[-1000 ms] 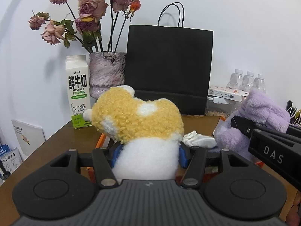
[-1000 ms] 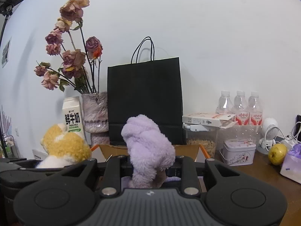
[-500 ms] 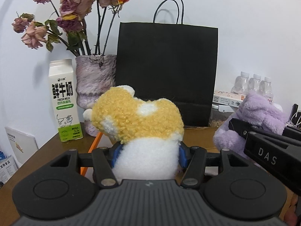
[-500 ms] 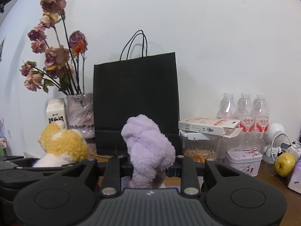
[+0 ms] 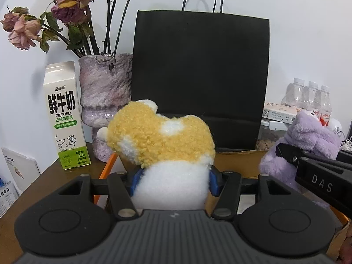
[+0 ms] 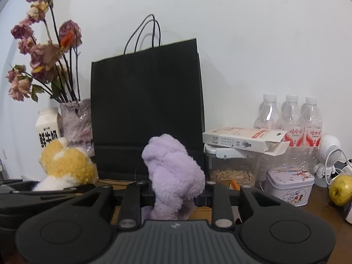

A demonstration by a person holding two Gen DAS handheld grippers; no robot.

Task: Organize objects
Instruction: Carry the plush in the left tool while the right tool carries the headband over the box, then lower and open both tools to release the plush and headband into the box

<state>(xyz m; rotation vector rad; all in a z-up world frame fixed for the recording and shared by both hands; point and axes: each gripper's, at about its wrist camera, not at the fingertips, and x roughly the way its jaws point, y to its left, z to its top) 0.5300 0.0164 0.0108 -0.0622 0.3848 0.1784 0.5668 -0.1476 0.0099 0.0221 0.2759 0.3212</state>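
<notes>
**A:** Left wrist view, what have we got? Our left gripper (image 5: 173, 181) has the yellow-and-white plush (image 5: 162, 151) between its blue pads, which press into the fluffy white lower half. The jaws are easing apart a little right now, but the toy is still gripped. Curly golden fleece on top, a white patch and a small white ear.

**B:** Same on our other side. The right gripper (image 6: 173, 194) is pinched narrow on the purple plush (image 6: 172, 173). It's shaggy lilac fur and all one colour. These jaws are opening slightly too, with the fur still squeezed between them.

**A:** Where are they over the desk (image 5: 44, 180)?

**B:** Both are held up side by side in front of the black paper bag (image 5: 200, 81) at the back edge, yellow one on the left. An orange-edged cardboard box (image 5: 237, 156) sits under them. The milk carton (image 5: 66, 116) and the vase of dried roses (image 5: 103, 105) are toward the back left. The water bottles (image 6: 290, 118), a tin (image 6: 288, 186) and a pear (image 6: 341, 189) are toward the back right.
</notes>
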